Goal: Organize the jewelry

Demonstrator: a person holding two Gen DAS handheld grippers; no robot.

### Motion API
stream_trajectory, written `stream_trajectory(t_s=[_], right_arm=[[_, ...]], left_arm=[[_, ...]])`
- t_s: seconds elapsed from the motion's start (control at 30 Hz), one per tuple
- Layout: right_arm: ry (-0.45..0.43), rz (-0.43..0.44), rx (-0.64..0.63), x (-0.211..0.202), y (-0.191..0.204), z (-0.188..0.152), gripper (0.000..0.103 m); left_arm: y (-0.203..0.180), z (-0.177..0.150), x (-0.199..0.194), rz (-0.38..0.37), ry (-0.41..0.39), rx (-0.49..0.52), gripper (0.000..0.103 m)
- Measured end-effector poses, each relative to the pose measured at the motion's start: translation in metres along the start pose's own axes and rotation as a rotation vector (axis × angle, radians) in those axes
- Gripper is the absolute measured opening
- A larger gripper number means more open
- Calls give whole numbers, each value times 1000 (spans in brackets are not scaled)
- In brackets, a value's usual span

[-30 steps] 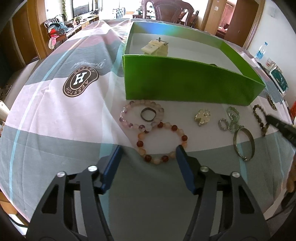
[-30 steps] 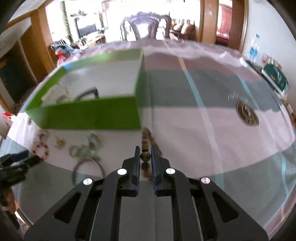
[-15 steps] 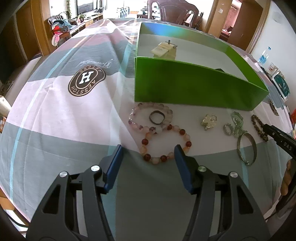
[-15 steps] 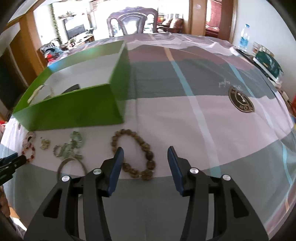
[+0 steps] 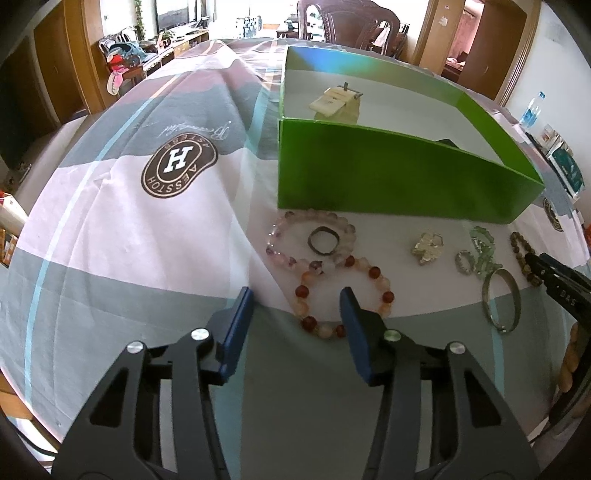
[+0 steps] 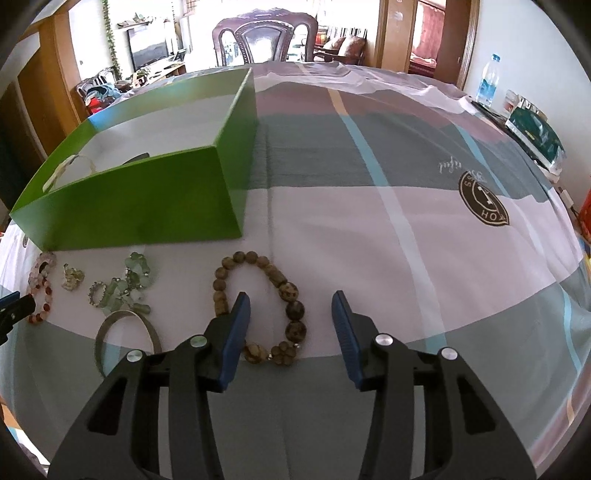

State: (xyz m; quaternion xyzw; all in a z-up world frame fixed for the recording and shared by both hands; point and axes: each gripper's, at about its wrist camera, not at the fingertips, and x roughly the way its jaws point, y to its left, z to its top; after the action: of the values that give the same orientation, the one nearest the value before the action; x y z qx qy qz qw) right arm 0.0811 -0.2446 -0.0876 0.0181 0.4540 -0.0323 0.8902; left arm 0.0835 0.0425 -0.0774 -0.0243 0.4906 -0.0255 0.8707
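Observation:
A red-and-cream bead bracelet (image 5: 373, 273) lies on the cloth. Its left side sits between the closing jaws of my left gripper (image 5: 296, 295), and the pads are not pressing on it. A brown bead bracelet (image 6: 221, 275) lies flat in the right wrist view. My right gripper (image 6: 290, 298) straddles its right side with its jaws closing slightly, clear of the beads. Behind stands the green box (image 5: 388, 177) with a cream piece (image 5: 332, 101) inside. In front of it lie a pink bracelet (image 5: 275, 238), a dark ring (image 5: 323, 240) and a silver bangle (image 5: 502, 299).
A crystal charm (image 5: 426, 249), a small beaded ring (image 5: 463, 260) and pale green jade pieces (image 5: 484, 245) lie between the bracelets. A wooden chair (image 6: 264, 35) stands past the table's far edge. A water bottle (image 6: 487, 79) and packets sit at the far right.
My right gripper was shut on the brown bracelet; it has let go and opened, and the bracelet now lies on the cloth. My left gripper's jaws have narrowed a little.

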Motion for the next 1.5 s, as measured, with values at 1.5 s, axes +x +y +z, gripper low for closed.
stream_trajectory(t_s=[1.5], right_arm=[[-24,34,-36,0,12,1,37]], left_arm=[[-22,-4,4,-6,-37,119,40]])
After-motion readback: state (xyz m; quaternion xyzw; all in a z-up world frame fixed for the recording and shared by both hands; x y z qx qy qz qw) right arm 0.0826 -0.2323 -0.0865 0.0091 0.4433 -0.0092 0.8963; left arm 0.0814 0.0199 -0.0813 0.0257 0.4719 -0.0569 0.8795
